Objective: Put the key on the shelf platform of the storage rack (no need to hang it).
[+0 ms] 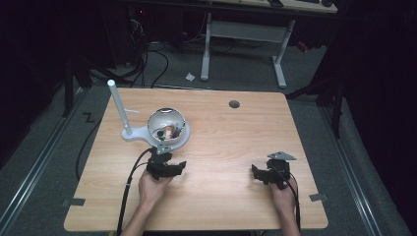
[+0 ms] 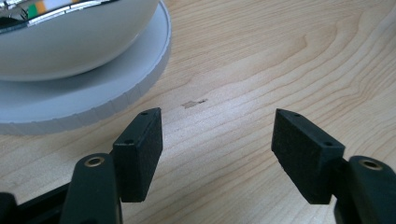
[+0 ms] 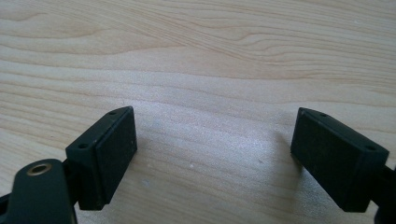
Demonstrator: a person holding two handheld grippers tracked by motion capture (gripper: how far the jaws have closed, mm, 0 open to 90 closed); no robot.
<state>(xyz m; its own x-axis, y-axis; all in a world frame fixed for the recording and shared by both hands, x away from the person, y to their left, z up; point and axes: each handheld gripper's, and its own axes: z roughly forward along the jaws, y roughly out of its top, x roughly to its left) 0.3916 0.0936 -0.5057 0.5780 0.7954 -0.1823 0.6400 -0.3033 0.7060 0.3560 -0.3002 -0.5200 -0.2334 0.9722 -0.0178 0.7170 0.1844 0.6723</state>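
Where grippers gape: bowl of oddments.

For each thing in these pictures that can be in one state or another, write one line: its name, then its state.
Left gripper: open, jaws wide apart, nothing between them, close to the white base.
Right gripper: open, empty, over bare wood.
Shiny bowl: upright on its base, small colourful items inside.
White base: flat on the table.
White post: standing, leaning slightly.
Table: bare apart from these.
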